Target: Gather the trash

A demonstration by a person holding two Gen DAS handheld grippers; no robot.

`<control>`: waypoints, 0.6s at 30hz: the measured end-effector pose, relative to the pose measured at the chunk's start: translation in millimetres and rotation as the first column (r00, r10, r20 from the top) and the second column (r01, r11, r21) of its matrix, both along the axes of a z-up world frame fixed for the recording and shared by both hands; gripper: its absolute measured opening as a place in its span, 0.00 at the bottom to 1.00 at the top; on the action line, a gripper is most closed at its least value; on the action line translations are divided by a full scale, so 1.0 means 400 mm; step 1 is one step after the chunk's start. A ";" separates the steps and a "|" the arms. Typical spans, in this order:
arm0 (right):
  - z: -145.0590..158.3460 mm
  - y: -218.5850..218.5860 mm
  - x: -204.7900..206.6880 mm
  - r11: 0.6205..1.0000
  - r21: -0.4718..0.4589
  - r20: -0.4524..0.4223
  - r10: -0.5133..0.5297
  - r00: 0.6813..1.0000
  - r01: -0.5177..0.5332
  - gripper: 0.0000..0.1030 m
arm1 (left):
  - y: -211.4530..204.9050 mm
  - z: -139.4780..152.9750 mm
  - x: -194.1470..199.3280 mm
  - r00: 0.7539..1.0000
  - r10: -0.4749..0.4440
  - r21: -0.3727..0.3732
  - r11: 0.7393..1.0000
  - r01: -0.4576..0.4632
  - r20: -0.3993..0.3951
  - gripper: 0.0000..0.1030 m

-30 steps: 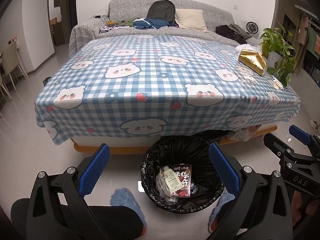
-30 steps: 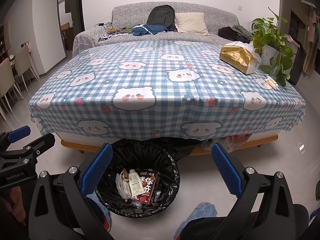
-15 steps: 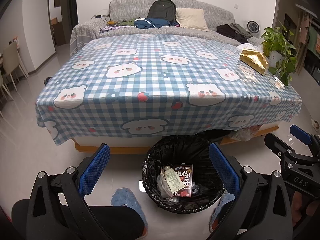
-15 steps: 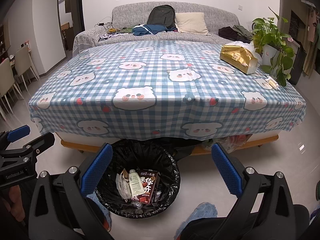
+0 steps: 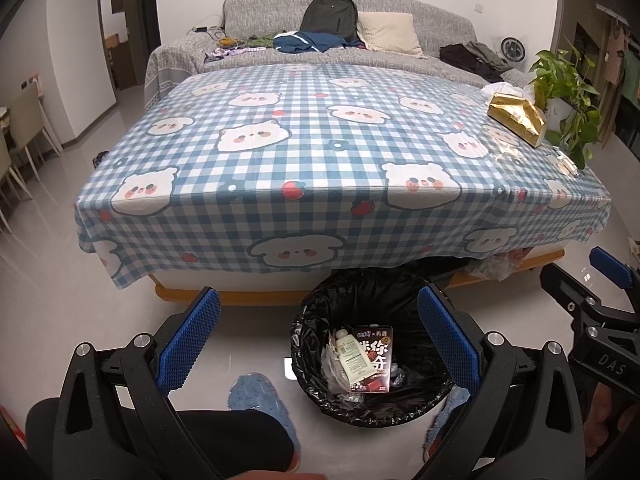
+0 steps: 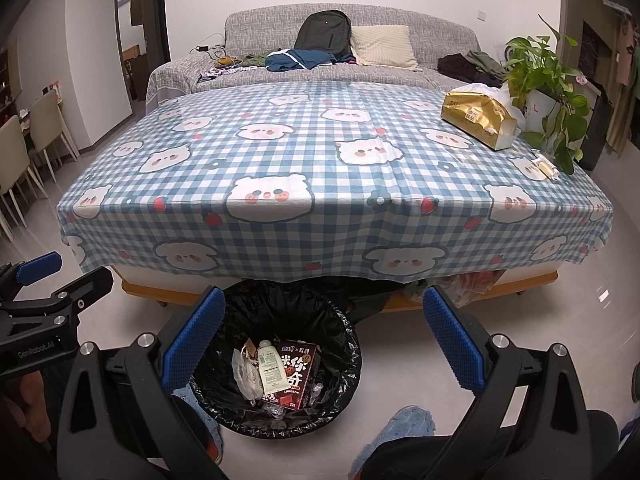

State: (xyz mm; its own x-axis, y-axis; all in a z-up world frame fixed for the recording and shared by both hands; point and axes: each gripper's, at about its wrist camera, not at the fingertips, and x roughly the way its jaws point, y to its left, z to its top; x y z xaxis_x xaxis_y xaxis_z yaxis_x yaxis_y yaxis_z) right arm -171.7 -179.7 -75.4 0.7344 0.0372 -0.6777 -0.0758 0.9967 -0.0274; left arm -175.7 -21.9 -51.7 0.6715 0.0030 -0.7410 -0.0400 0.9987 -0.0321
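Observation:
A round bin with a black liner (image 5: 320, 320) (image 6: 340, 320) stands on the floor at the table's front edge. In it lie a dark red carton (image 5: 374, 354) (image 6: 296, 372), a small white bottle (image 5: 352, 356) (image 6: 270, 366) and crumpled clear wrappers. My left gripper (image 5: 318, 344) is open and empty, held above the floor at the bin's left. My right gripper (image 6: 322, 340) is open and empty, above the bin's right side. A small clear wrapped packet (image 6: 546, 166) (image 5: 566, 164) lies on the table near its right edge.
The low table carries a blue checked bear cloth (image 5: 320, 140) (image 6: 320, 152). A gold tissue pack (image 5: 518, 118) (image 6: 478, 118) and a potted plant (image 5: 568, 92) (image 6: 548, 88) sit at its far right. A grey sofa (image 6: 340, 40) stands behind. My blue slippers (image 5: 256, 394) are by the bin.
The left wrist view has shifted slightly to the left, so the bin sits a little further right in it. Both grippers stay open and empty.

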 end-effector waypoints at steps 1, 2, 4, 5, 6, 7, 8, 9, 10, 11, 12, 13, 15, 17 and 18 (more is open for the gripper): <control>-0.001 0.000 0.001 1.000 -0.001 0.000 0.000 1.000 0.000 0.93 | 0.000 0.000 0.000 1.000 0.000 -0.001 1.000 0.000 0.001 0.94; 0.000 0.000 0.000 1.000 -0.001 0.000 0.000 1.000 0.000 0.93 | -0.001 0.000 0.000 1.000 0.002 0.002 1.000 -0.002 0.003 0.94; 0.000 0.000 0.000 1.000 0.000 0.000 0.000 1.000 0.000 0.93 | -0.001 0.001 -0.001 1.000 0.004 0.008 1.000 -0.004 0.007 0.94; 0.000 0.000 0.000 1.000 -0.001 0.001 0.001 1.000 -0.001 0.93 | -0.001 0.001 -0.001 1.000 0.005 0.008 1.000 -0.005 0.009 0.94; 0.000 0.000 0.000 1.000 -0.001 0.000 0.000 1.000 0.000 0.93 | -0.001 0.001 -0.001 1.000 0.005 0.008 1.000 -0.005 0.009 0.94; 0.000 0.000 0.001 1.000 -0.002 0.001 0.000 1.000 0.000 0.93 | -0.001 0.001 -0.001 1.000 0.004 0.007 1.000 -0.004 0.009 0.94; 0.000 0.000 0.000 1.000 0.000 0.000 0.000 1.000 0.000 0.93 | -0.001 0.001 -0.002 1.000 0.002 0.008 1.000 -0.002 0.011 0.94; 0.000 0.001 0.000 1.000 0.000 0.000 0.000 1.000 0.000 0.93 | -0.001 0.002 -0.002 1.000 0.002 0.010 1.000 -0.002 0.013 0.94; -0.001 0.000 0.001 1.000 -0.001 0.000 0.000 1.000 0.000 0.93 | -0.001 0.002 -0.003 1.000 0.006 0.013 1.000 -0.006 0.014 0.94; 0.000 0.000 0.000 1.000 -0.001 0.000 0.000 1.000 0.000 0.93 | 0.000 0.003 -0.003 1.000 0.008 0.011 1.000 -0.008 0.016 0.94; 0.000 0.001 0.000 1.000 -0.001 0.000 0.000 1.000 0.000 0.93 | 0.001 0.004 -0.002 1.000 0.005 0.002 1.000 -0.005 0.016 0.94; 0.000 0.001 0.000 1.000 0.000 0.000 0.000 1.000 0.000 0.93 | 0.002 0.004 -0.002 1.000 0.003 -0.005 1.000 -0.003 0.013 0.94; -0.001 0.001 0.000 1.000 0.000 0.001 0.000 1.000 0.000 0.93 | 0.003 0.004 -0.001 1.000 0.007 -0.001 1.000 -0.007 0.014 0.94; -0.001 0.000 0.001 1.000 -0.001 0.001 0.000 1.000 0.000 0.93 | 0.002 0.004 0.001 1.000 0.004 0.003 1.000 -0.004 0.011 0.94; -0.001 0.000 0.000 1.000 -0.001 0.001 0.000 1.000 0.000 0.93 | 0.002 0.004 0.000 1.000 0.003 -0.001 1.000 -0.003 0.010 0.94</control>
